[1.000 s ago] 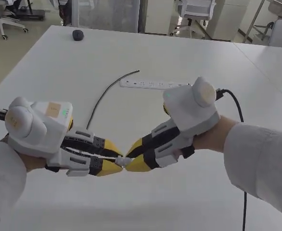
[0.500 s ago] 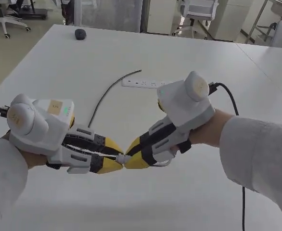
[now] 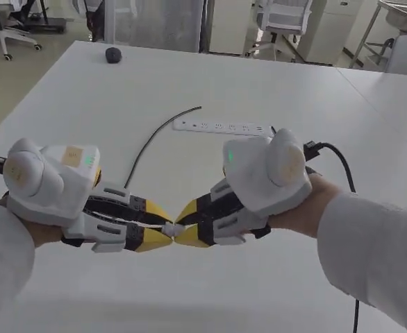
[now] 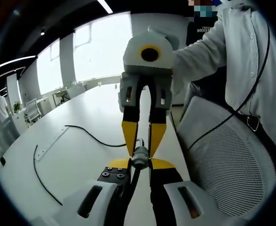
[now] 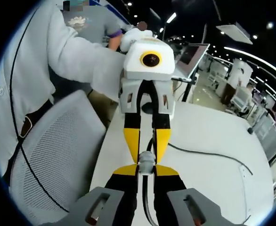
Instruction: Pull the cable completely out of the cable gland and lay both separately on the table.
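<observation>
Two grippers are meeting tip to tip just in front of us, and we are holding them low over the white table (image 3: 273, 76). The left gripper (image 3: 168, 230) is clamping its yellow-tipped jaws onto the small pale cable gland (image 3: 173, 227). The right gripper (image 3: 180, 231) is pinching the same piece from the opposite side, so neither pair is standing apart. We are not able to tell whether every pad is sitting on the gland body or partly on the cable (image 3: 148, 142) right beside it.

In the left gripper view the cable is running back from the cable gland between that gripper's own jaws, so we are judging that it is threaded through and not yet out. Beyond the left gripper the cable is lying on the table in a long curve, its free end reaching near the white power strip (image 3: 221, 127) without clearly touching it. Farther off, a small dark round object (image 3: 113, 54) is sitting near the table's far edge, and office chairs (image 3: 283, 15) are standing beyond that.

We are reckoning the task is at its start. The grip is being made, while pulling the two apart and laying the cable gland and cable separately on the table are both waiting to be done.
</observation>
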The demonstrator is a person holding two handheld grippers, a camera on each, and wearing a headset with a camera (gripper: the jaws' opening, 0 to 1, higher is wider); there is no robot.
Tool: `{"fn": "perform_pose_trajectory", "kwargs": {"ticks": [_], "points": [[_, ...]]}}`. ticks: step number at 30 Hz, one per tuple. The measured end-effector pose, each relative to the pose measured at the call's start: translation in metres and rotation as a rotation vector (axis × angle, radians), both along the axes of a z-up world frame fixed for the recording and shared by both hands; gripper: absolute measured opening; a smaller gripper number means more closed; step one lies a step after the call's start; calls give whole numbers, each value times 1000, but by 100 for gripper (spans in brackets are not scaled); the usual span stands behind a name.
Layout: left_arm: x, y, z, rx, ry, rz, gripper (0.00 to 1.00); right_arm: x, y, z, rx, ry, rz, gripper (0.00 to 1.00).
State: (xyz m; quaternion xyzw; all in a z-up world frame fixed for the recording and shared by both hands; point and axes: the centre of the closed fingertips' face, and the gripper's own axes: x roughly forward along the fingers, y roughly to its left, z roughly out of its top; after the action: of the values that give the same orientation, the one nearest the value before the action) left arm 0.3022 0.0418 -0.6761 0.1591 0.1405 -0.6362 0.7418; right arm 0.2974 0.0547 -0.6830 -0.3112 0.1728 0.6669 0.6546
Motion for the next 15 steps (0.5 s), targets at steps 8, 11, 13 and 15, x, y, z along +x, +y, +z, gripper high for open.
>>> {"fn": "perform_pose_trajectory", "kwargs": {"ticks": [8, 11, 13, 15], "points": [[2, 1, 0, -9, 26, 14, 14, 1, 0, 0, -1, -172, 19, 5], [3, 1, 1, -9, 28, 16, 14, 2, 1, 1, -2, -238, 25, 5], [4, 2, 1, -12, 32, 19, 14, 2, 1, 2, -2, -273, 29, 5], [4, 2, 2, -14, 33, 23, 14, 3, 1, 1, -3, -279, 32, 6]]}}
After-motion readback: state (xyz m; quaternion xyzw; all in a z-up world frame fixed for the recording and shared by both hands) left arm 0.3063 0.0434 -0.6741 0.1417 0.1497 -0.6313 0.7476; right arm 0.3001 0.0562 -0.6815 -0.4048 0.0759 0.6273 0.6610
